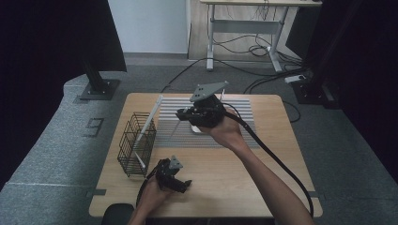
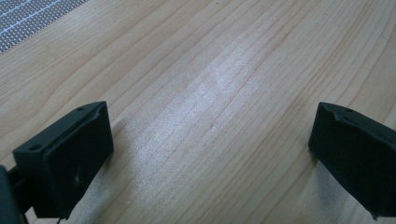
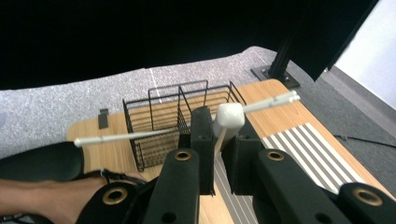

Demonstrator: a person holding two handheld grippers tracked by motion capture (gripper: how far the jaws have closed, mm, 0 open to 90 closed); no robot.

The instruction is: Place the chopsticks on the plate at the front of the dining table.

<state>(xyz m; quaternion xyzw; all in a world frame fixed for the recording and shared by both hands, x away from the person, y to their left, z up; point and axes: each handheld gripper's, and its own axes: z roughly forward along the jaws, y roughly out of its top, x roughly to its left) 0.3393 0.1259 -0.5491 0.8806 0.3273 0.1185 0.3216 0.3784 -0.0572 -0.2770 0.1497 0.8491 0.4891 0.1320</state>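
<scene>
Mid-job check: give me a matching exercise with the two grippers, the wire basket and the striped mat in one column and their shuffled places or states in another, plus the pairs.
Things:
1. left gripper
2. right gripper
3. wire basket
4. striped mat

States or places:
A. at the table's left side, with white sticks leaning in it
B. jaws wide apart over bare wood
C. flat across the far middle of the table
D. shut on a thin stick with a white block end

Pairs: 1-B, 2-D, 3-A, 4-C
</scene>
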